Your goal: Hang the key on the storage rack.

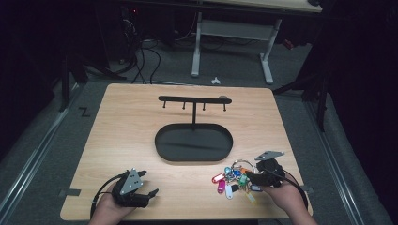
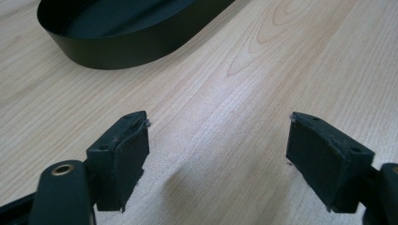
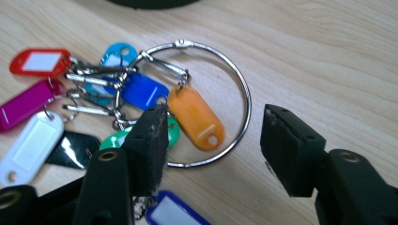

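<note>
A large metal key ring [image 3: 248,105] lies on the wooden table with a bunch of coloured key tags [image 1: 230,180] clipped to it: orange [image 3: 197,117], blue, red, magenta, white, green. My right gripper [image 3: 213,140] is open low over the ring, its left jaw over the green tag and its right jaw outside the wire, so the ring's right edge lies between them. It shows at the front right [image 1: 251,182]. My left gripper [image 2: 218,159] stands open over bare wood at the front left [image 1: 149,183], holding nothing.
A black stand with a hook bar [image 1: 193,99] rises from an oval black tray [image 1: 187,145] at the table's middle; its wall [image 2: 136,44] shows ahead of the left jaws. Beyond the far edge stand a white desk frame [image 1: 197,42] and floor cables.
</note>
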Demonstrator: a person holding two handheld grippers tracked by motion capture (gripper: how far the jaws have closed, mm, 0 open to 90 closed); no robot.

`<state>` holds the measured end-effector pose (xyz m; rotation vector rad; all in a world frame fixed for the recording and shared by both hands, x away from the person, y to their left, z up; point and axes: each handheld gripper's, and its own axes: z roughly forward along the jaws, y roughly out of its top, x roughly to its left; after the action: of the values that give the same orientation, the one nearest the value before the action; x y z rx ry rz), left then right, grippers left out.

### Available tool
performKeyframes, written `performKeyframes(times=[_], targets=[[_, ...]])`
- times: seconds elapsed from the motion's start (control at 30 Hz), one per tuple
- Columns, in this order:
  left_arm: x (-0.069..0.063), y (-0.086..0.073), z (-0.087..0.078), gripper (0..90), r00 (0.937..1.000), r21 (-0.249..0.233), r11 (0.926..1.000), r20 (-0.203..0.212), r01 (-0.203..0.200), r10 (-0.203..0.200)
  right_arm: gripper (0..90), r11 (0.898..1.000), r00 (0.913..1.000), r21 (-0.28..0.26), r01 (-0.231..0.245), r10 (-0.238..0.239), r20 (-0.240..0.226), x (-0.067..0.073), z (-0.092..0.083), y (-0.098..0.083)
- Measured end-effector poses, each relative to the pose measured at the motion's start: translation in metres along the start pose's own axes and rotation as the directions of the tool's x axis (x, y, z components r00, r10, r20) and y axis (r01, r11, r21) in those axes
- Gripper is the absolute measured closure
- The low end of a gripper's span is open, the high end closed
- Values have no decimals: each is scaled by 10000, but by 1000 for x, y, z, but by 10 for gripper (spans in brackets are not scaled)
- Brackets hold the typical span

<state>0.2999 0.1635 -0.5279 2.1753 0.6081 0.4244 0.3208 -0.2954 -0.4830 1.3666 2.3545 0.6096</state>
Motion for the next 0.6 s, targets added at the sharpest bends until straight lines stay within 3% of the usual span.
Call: performKeyframes(times=[0.37, 0.5, 0.6], targets=[[0, 0, 0, 220, 10000, 5, 10000, 56, -16, 16, 368, 9939, 9991, 1038, 370, -346, -247, -1, -4, 9], [-1, 0, 1, 220, 10000, 34, 10000, 73, -44, 44, 350, 9840, 9962, 1562, 854, -812, -329, 0, -1, 11], [-1, 0, 2, 220, 9999, 64, 10000, 105, -55, 55, 334, 9686, 9921, 2150, 1244, -1184, -407, 0, 2, 14]])
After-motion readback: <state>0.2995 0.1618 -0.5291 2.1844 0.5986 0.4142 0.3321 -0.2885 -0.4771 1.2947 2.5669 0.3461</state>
